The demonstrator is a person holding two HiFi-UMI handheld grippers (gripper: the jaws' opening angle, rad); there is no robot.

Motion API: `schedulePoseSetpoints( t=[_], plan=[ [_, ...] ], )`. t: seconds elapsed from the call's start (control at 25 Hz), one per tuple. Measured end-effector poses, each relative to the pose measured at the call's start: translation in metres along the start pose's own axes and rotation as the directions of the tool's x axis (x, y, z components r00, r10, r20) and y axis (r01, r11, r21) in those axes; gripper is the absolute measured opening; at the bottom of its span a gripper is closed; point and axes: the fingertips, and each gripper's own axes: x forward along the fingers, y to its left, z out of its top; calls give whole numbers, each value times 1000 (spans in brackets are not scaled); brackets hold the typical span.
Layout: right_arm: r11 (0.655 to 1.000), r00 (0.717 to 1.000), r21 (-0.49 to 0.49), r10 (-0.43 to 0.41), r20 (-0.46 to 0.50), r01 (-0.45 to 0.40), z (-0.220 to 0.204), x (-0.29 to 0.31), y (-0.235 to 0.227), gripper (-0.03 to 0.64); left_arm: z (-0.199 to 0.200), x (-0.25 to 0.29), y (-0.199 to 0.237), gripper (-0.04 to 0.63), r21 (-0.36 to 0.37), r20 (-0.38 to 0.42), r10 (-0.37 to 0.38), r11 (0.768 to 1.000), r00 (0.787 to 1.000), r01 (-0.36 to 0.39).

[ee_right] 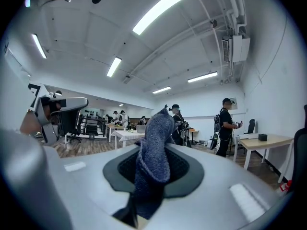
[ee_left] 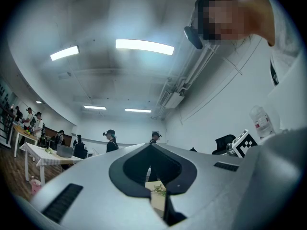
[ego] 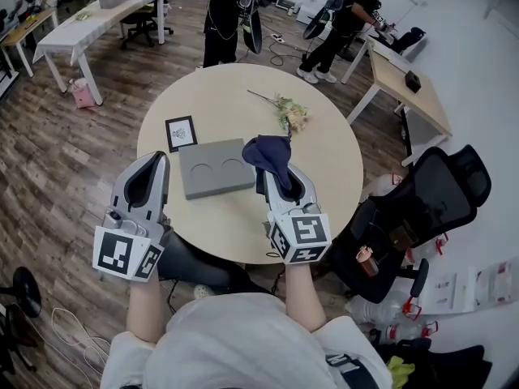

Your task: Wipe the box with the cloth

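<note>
Right now the right tool (ego: 280,177) is pinching the cloth (ego: 270,154) tight, jaws shut on it, so the cloth is sticking up and flopping over the tip, ready for rubbing. It is hanging by the right end of the box (ego: 212,168); I cannot tell if it is touching. The left tool (ego: 154,164) is waiting by the box's left end, jaws together and empty, maybe for steadying it. The box is lying flat on the round surface (ego: 332,164), between both tools.
</note>
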Motion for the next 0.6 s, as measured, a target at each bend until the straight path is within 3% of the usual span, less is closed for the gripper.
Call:
schedulePoseSetpoints(
  t=[0.6],
  plan=[
    [999,994,-26,-30,104,33,28,-19,5,87,-2,-3,2,2,-9,7,-8,1000,1000,8]
  ],
)
